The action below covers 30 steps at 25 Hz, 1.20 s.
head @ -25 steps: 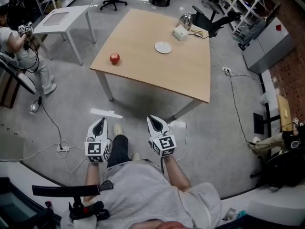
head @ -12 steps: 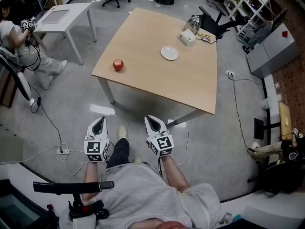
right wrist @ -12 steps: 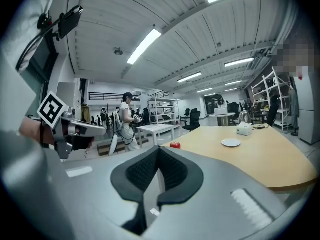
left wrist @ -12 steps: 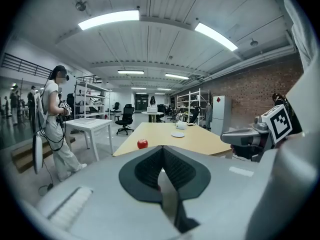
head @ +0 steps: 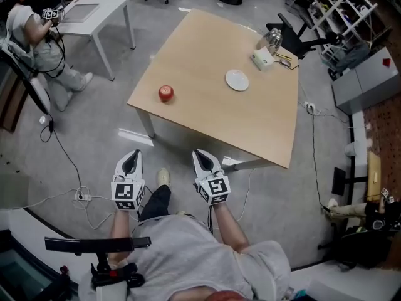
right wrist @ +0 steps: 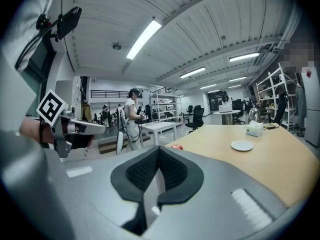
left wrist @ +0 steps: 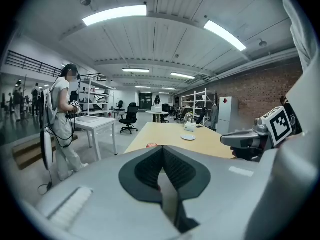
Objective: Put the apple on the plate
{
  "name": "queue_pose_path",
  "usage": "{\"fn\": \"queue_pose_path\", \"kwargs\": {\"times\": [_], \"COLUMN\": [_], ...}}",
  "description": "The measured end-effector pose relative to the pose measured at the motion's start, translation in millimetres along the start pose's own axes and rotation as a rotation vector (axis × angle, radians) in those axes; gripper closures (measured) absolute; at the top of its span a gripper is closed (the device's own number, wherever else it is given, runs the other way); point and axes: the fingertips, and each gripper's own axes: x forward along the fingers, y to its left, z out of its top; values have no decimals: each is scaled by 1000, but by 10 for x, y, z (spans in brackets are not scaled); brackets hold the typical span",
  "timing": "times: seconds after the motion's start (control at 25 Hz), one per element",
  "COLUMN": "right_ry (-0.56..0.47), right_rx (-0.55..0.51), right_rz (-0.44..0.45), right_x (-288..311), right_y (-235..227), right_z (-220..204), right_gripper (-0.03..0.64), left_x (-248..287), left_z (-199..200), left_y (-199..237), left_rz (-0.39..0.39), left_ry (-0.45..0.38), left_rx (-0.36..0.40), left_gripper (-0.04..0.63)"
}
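A red apple (head: 165,93) lies near the front left corner of a light wooden table (head: 207,108). A small white plate (head: 237,79) sits farther back towards the right. Both grippers hang over the floor, short of the table's front edge. The left gripper (head: 131,157) has its jaws together with nothing between them. The right gripper (head: 200,156) is shut and empty too. In the left gripper view the apple (left wrist: 151,145) peeks just above the jaws, with the plate (left wrist: 188,137) beyond. The right gripper view shows the apple (right wrist: 176,146) and the plate (right wrist: 242,145).
A tissue box (head: 263,58) and a glass jar (head: 271,40) stand at the table's far right edge. A white side table (head: 94,10) and a person (head: 34,36) are at the left. Cables (head: 69,168) trail across the floor. Office chairs and shelving stand beyond.
Both grippers, and the person carrying them, have moved closer to the table, which now sits lower and nearer in the head view. Both pairs of jaws stayed shut.
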Motion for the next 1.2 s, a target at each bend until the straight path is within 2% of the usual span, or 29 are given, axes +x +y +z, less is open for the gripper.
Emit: {"fn": "queue_pose_path", "kwargs": {"times": [0.12, 0.44, 0.72, 1.2], "right_ry": [11, 31, 59, 98], "right_rx": [-11, -22, -29, -54], "right_rz": [9, 33, 34, 49], "right_x": [233, 335, 1026, 1787], "right_y": [-41, -102, -198, -309], "right_z": [77, 193, 118, 9], "right_gripper": [611, 611, 611, 603], "left_x": [141, 151, 539, 781], "left_z": [38, 116, -12, -181], "left_y": [153, 138, 577, 982], "left_rz": [8, 21, 18, 22], "left_ry": [3, 22, 52, 111], "left_rx": [-17, -32, -56, -82], "left_gripper": [575, 575, 575, 575]}}
